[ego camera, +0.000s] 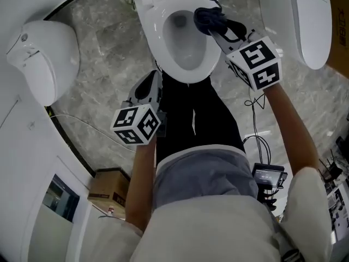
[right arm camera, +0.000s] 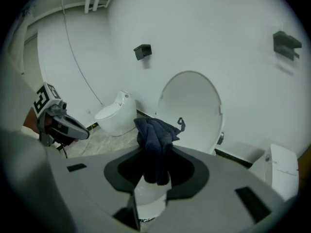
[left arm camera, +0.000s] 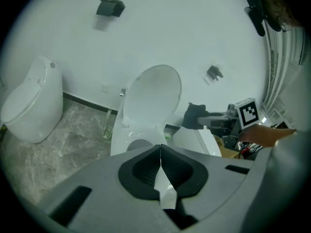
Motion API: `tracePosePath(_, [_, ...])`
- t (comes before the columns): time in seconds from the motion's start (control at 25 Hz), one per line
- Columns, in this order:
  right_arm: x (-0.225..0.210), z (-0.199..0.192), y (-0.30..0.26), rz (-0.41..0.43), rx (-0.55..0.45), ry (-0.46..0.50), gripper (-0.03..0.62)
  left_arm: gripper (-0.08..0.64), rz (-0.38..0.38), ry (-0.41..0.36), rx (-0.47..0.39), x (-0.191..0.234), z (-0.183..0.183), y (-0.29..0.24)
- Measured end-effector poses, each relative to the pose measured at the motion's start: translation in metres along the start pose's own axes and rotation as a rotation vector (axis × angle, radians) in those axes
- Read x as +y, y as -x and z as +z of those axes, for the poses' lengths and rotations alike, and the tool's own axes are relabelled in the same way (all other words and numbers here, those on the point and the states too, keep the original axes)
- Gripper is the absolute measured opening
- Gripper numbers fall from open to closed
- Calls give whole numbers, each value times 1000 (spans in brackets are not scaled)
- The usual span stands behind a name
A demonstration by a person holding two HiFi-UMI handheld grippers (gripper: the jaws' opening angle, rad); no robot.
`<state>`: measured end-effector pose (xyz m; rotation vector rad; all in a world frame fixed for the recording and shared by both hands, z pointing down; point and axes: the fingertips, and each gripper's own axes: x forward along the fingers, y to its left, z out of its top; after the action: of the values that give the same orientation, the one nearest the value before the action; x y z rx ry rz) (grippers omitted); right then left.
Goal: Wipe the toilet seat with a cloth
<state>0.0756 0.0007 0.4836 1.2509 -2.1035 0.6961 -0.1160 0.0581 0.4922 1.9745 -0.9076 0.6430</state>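
Dark cloth (right arm camera: 154, 135) clamped between right gripper (ego camera: 215, 30) jaws, over toilet seat (ego camera: 155, 34)

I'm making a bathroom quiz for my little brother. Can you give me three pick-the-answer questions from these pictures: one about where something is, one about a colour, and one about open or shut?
1. Where is the cloth?
A) in a bucket
B) in the right tongs, over the toilet seat
C) hanging on a hook

2. What colour is the cloth?
A) yellow
B) pink
C) dark blue

3. How are the left tongs?
A) shut, with nothing in them
B) wide open
C) shut on a sponge

Answers:
1. B: the right gripper view shows the cloth pinched in those tongs, and the head view shows it over the seat's rim.
2. C: it looks dark blue in every view.
3. A: the left gripper view shows the tips meeting, with nothing between them.
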Motion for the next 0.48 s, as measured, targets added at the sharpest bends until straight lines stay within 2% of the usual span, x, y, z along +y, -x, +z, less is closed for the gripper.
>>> tracePosePath(0.36, [46, 30, 94, -42, -134, -33, 107, 11, -33, -95, -166, -47, 45, 54])
tracePosePath(0.48, [53, 39, 122, -72, -195, -60, 107, 11, -11, -186, -218, -60, 62, 70])
